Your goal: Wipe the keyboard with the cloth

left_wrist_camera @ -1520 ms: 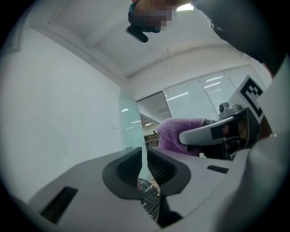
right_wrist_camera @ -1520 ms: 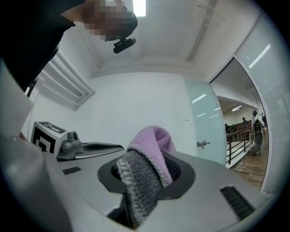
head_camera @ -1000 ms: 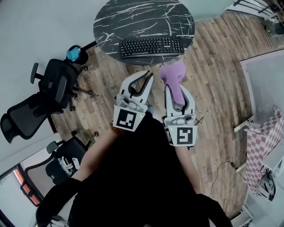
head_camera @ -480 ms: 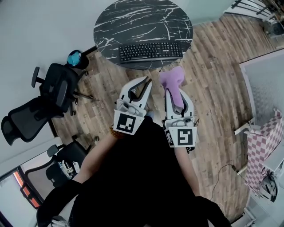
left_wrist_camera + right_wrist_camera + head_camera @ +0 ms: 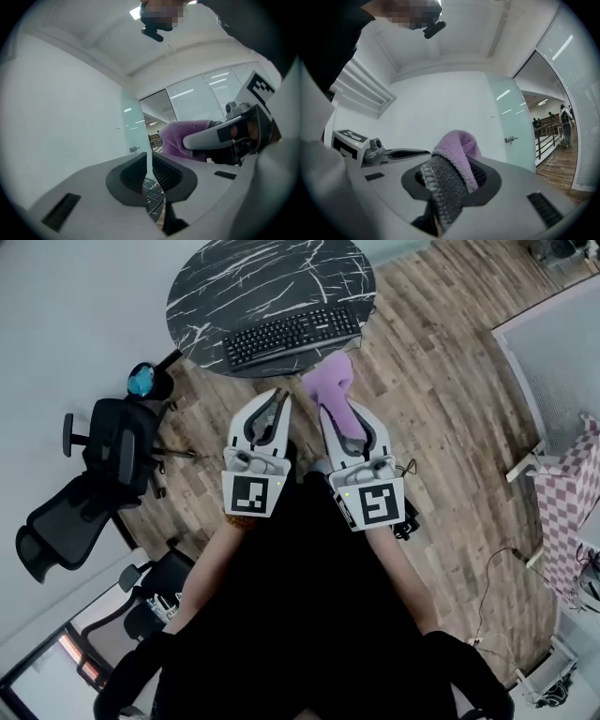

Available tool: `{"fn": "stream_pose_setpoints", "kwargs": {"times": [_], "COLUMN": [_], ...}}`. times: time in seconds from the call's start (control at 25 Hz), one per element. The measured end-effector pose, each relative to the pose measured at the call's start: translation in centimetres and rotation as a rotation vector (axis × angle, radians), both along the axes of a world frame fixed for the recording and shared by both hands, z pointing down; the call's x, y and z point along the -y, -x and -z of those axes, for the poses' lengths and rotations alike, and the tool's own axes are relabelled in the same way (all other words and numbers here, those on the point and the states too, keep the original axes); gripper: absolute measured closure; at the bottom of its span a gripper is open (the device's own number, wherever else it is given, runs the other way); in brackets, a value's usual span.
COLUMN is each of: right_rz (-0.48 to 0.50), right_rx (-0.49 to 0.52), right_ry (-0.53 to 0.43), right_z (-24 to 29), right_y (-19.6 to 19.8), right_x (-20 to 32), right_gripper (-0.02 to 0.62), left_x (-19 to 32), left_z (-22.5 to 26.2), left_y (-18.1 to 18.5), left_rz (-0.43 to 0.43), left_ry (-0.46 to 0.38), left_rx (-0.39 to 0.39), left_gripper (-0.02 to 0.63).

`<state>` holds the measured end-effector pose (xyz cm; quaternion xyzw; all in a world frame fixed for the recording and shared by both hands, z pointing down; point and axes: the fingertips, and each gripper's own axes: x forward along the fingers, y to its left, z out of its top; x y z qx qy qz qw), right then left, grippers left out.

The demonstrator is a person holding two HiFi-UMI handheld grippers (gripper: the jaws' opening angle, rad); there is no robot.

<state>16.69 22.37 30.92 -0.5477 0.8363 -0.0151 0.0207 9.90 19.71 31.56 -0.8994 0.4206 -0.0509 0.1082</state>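
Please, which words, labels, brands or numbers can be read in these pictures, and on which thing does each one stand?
No text can be read.
Keyboard: key legends too small to read.
Left tongs, right tongs: square marker patterns only, no letters.
Cloth: no label shows.

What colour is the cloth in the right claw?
The cloth is light purple, grey on one side; clearest in right gripper view.

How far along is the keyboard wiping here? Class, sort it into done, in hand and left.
Done: the purple cloth is picked up and clamped in the right gripper. In hand: both grippers hang short of the round table; the left gripper is shut and empty. Left: the cloth is not yet at the keyboard, so all the wiping remains.
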Motion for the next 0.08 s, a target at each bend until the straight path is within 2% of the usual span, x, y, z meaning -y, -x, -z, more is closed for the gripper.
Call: {"fn": "stream_pose_setpoints", "kwargs": {"times": [0.08], "right_rz": [0.006], "right_rx": [-0.003], "right_ry": [0.0], "right_z": [-0.08], "right_y": [-0.12], "right_x": [-0.29], "right_gripper": [0.485], "left_x": [-0.08], "left_z": [-0.02], "left_y": [-0.43], "left_rz": [0.004], "left_ry": [0.007], "left_rx": [-0.021], "left_gripper": [0.565]}}
